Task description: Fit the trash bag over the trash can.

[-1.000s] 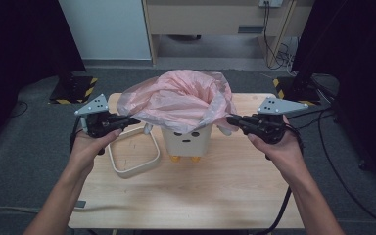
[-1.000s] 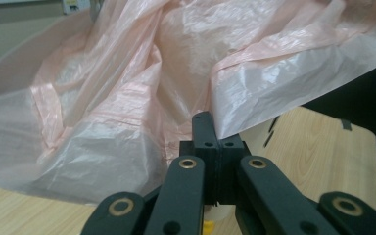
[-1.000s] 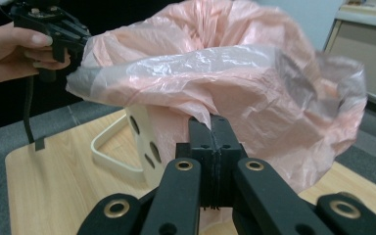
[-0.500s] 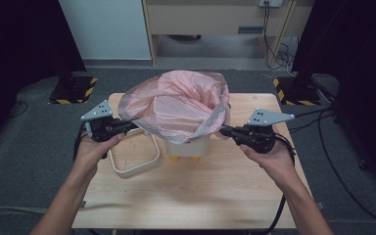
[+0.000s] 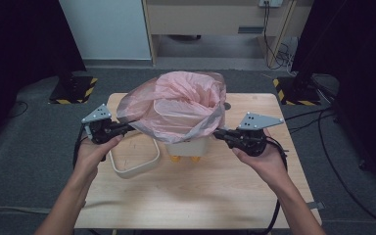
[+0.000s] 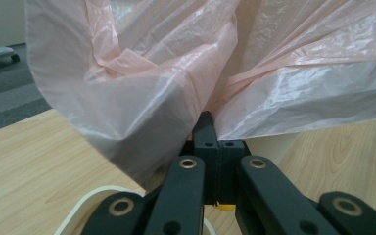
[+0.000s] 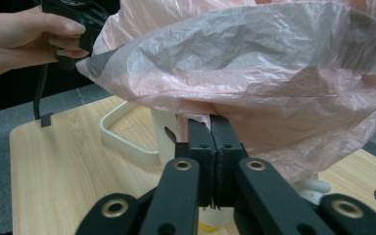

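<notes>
Over bin (image 5: 188, 147): bag (image 5: 176, 105) rim stretched

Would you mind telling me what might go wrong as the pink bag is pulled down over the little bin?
1. The pink bag is thin film, pinched at opposite edges by the left gripper and right gripper; stretched hard over the bin, it may tear or slip free.
2. The bin looks small and light, so an uneven pull could tip it or slide it across the table.
3. The cream ring lies close beside the bin and might snag the bag's edge.
</notes>
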A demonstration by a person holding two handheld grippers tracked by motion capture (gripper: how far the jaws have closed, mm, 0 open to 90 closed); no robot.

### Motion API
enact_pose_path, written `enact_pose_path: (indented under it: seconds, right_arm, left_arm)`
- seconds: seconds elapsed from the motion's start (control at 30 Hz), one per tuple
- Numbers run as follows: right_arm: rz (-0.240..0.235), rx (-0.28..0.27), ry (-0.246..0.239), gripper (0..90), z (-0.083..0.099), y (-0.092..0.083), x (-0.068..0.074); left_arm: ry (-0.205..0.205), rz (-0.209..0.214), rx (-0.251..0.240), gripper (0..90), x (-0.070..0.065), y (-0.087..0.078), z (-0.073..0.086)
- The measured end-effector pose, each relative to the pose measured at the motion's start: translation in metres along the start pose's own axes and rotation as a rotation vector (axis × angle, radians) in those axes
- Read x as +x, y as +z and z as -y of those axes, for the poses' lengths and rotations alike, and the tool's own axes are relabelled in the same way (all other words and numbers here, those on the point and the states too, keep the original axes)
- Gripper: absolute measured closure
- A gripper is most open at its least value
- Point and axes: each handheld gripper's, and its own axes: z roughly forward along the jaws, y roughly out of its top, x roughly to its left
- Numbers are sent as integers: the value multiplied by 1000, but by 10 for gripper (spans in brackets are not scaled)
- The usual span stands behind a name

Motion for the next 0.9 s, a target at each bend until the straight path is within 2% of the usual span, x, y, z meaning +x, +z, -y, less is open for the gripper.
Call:
enact_pose_path:
  seconds: [0.07,0.23,0.37,0.5,0.67,0.83,0.9]
  right_arm:
    - [17,1,0,740,2,-2,-1]
    - [44,-26,18,576,2,-19,-6]
    - [59,-50,35,556,0,-32,-13]
    - [61,-61,53,498,-11,-34,-20]
    - [30,-75,74,436,-28,-26,-28]
    - [-13,-58,97,411,-37,-11,-33]
    - [-14,-40,95,410,-37,-6,-34]
  left_arm:
    - [-18,11,-24,900,0,-2,0]
    - [1,8,-31,900,-2,-7,-3]
    - [10,10,-37,900,-5,-9,-7]
    - [23,13,-38,900,-9,-9,-9]
    - [28,12,-36,900,-10,-9,-10]
    - [32,15,-37,900,-11,-10,-11]
    - [31,15,-39,900,-11,-11,-11]
